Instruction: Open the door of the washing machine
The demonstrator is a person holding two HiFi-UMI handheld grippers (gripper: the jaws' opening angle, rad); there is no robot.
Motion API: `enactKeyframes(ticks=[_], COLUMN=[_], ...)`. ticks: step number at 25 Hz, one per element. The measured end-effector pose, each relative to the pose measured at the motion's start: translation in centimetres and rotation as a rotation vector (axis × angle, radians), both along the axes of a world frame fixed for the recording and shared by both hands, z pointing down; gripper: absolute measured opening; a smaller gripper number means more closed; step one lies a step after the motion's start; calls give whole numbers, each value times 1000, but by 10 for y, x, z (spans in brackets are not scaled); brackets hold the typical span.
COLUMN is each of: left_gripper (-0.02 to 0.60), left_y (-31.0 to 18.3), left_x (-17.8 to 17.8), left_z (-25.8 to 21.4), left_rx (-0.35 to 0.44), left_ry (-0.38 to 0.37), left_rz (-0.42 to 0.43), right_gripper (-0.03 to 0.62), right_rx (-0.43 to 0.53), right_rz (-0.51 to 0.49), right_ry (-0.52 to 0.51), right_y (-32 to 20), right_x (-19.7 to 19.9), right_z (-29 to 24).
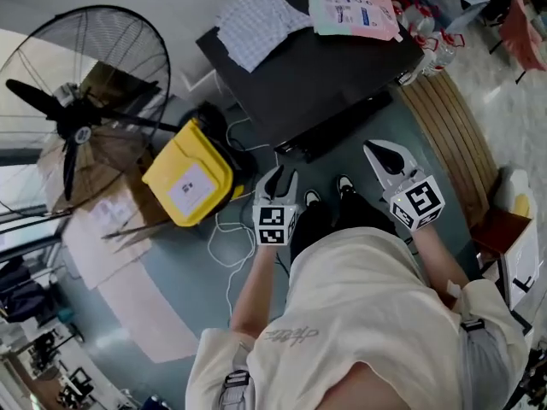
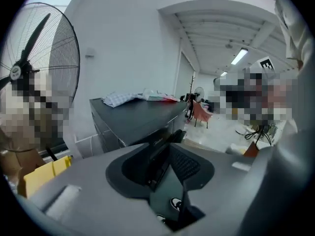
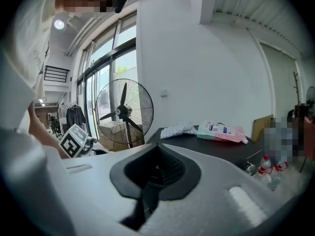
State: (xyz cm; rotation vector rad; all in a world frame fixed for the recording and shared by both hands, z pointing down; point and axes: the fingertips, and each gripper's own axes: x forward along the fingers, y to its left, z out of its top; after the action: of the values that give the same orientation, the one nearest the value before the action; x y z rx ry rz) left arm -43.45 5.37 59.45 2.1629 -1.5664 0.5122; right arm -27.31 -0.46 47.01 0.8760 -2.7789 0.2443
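The left gripper (image 2: pixel 170 147) is hovering, jaws slightly apart and empty. Ahead, a checked cloth (image 2: pixel 118 98) is lying atop the washing machine (image 2: pixel 133 121).

Head view: high, steeply down on washing machine (image 1: pixel 316 75), fan (image 1: pixel 77 118) far left. Gripper views: low, level, near machine front; right one faces further left. All share fan and cloth (image 1: pixel 256 24).
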Motion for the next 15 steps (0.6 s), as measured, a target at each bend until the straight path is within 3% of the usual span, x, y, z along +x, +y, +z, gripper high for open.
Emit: enactKeyframes(ticks=[11,15], left_gripper=[152,152], left_y=[-22,-31], left_x=[46,62], left_z=[108,145], left_rx=[-175,-223], left_ry=[59,27], left_rz=[232,283], right_gripper=[2,2], right_rx=[-71,-90], right_rz=[240,291], right_ry=[82,86], right_y=[35,44], right_x=[55,68], right_z=[24,27])
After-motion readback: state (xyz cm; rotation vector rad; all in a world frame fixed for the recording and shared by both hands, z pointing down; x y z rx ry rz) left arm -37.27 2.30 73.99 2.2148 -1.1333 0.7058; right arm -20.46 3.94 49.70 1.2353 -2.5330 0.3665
